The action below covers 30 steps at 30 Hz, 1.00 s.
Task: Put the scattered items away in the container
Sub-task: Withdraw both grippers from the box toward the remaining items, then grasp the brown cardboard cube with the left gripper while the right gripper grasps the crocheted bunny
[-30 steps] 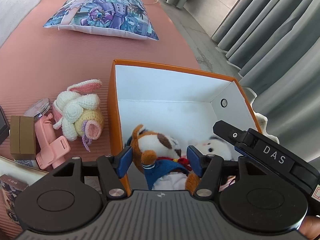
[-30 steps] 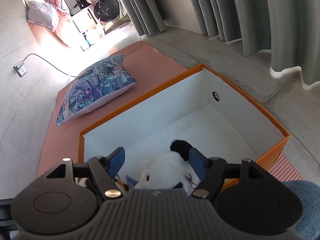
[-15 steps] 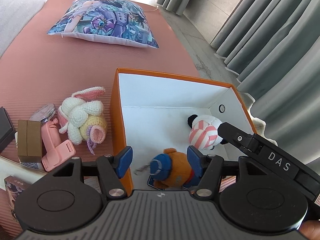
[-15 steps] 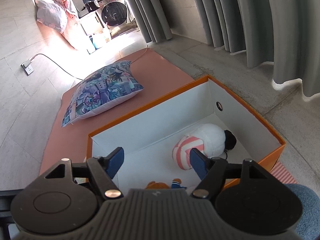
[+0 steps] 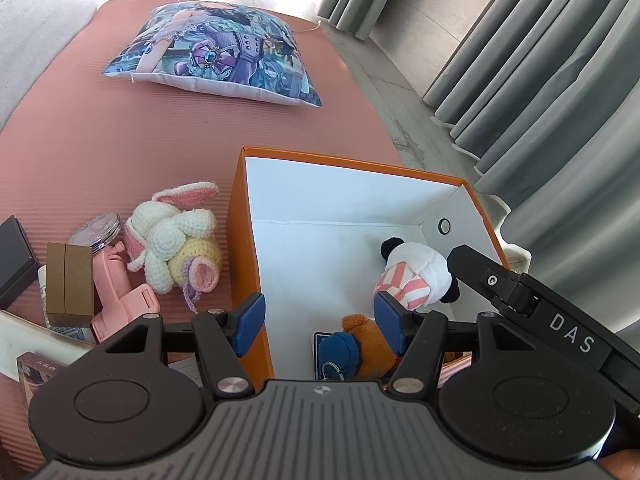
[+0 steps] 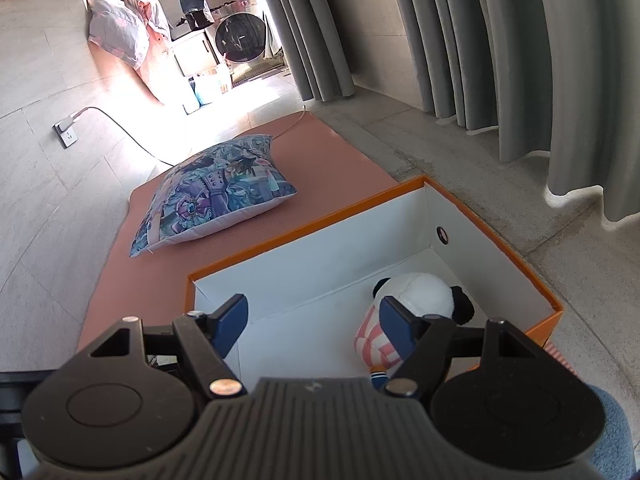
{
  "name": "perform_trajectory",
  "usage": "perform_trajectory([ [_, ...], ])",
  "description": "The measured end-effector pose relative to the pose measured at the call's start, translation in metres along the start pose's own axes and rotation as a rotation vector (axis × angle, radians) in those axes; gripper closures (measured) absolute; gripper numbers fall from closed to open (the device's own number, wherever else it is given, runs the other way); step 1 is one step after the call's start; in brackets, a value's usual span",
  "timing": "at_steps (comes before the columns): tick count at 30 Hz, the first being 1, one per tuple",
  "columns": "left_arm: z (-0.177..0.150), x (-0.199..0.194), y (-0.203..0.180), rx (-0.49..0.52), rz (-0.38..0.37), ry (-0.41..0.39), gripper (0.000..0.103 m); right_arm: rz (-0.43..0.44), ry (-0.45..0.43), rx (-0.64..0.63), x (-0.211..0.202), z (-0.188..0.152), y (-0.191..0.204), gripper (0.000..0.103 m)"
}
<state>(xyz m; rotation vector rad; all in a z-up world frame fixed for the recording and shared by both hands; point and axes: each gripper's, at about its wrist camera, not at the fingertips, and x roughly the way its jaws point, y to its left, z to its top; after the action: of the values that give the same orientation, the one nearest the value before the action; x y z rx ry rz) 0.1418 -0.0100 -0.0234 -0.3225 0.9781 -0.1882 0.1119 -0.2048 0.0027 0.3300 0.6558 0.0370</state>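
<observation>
Two plush toys in the box: we are seeing the panda plush (image 5: 416, 276) and the orange bear plush (image 5: 362, 344) lying on the white floor of the orange box (image 5: 240, 240), where a second ago both were hanging between our jaws above it.
Mat: we are working over a pink ribbed mat (image 5: 120, 152) that is carrying the box and the leftover clutter.
Cushion: we are leaving the printed cushion (image 5: 224, 52) at the far end of the mat, well apart from the box.
Box: we are looking into it from both wrists; the panda plush is resting near the far right corner, the bear plush near the near wall.
Left gripper: our left gripper (image 5: 318, 318) is hovering with jaws spread and nothing between the blue pads; the bear plush is lying below, free of them.
Right gripper: our right gripper (image 6: 314, 320) is likewise standing released, and has been lifting slightly away from the dropped panda plush.
Crochet bunny: we are still owing the box the crochet bunny (image 5: 176, 240), lying just beside the box's left wall.
Small clutter: we are also seeing a pink toy gun (image 5: 120, 300), a brown carton (image 5: 68, 284) and a round tin (image 5: 98, 230) bunched together left of the bunny.
Meaning: we are judging two items done, several waiting; the bunny looks the nearest next pick.
</observation>
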Motion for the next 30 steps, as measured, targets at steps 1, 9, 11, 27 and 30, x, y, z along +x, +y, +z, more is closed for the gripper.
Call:
perform_trajectory([
  [1, 0.001, -0.001, 0.001, -0.003, 0.001, -0.003, 0.032, 0.003, -0.005, -0.007, -0.001, 0.000, 0.002, 0.028],
  [9, 0.002, -0.022, 0.013, -0.010, 0.024, -0.043, 0.032, 0.051, -0.050, -0.079, -0.010, 0.001, 0.024, 0.028],
  [11, 0.002, -0.028, 0.017, -0.001, 0.037, -0.057, 0.032, 0.070, -0.063, -0.112, -0.012, 0.001, 0.032, 0.028],
  [27, 0.010, -0.072, 0.101, -0.106, 0.131, -0.113, 0.032, 0.223, -0.036, -0.341, -0.002, -0.015, 0.110, 0.034],
  [30, 0.011, -0.075, 0.122, -0.129, 0.154, -0.109, 0.032, 0.239, -0.002, -0.396, 0.006, -0.021, 0.126, 0.037],
])
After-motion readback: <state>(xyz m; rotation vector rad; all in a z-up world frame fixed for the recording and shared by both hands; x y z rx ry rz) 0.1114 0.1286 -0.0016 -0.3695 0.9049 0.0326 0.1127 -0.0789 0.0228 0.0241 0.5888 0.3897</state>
